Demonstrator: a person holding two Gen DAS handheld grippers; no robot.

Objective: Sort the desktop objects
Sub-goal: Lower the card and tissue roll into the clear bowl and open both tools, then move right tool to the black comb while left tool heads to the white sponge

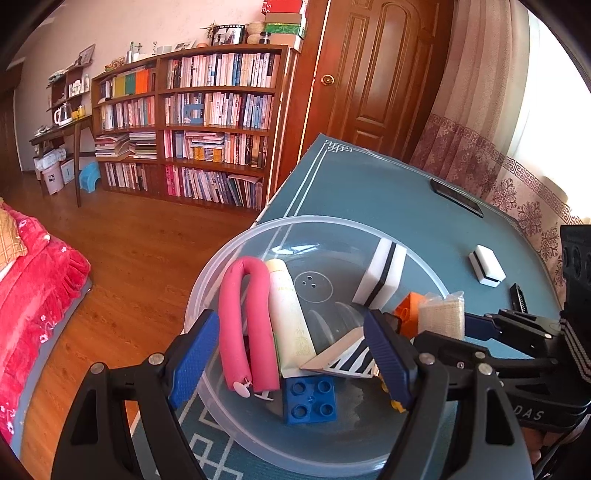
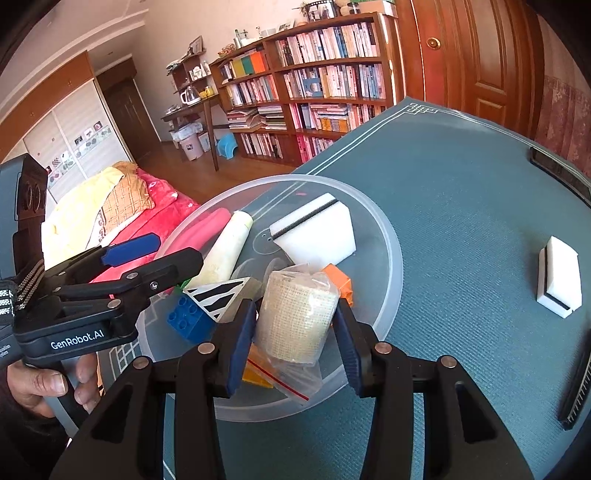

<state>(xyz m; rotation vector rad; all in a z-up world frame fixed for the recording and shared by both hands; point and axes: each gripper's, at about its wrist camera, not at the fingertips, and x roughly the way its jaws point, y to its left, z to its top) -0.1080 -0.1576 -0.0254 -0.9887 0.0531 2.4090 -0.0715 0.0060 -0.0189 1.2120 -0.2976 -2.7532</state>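
Black grippers (image 2: 293,345), blue jaws, silver screws, "GenRobot.AI" lettering

Beyond the fingers, a tall wooden bookcase (image 1: 192,122) packed with books lines a pale wall (image 1: 122,29). A dark panelled door (image 1: 373,74) stands to its right, patterned curtains (image 1: 491,162) beside a bright window (image 1: 554,110). Wooden floorboards (image 1: 140,251) run left to a bed with red bedding (image 1: 37,291).
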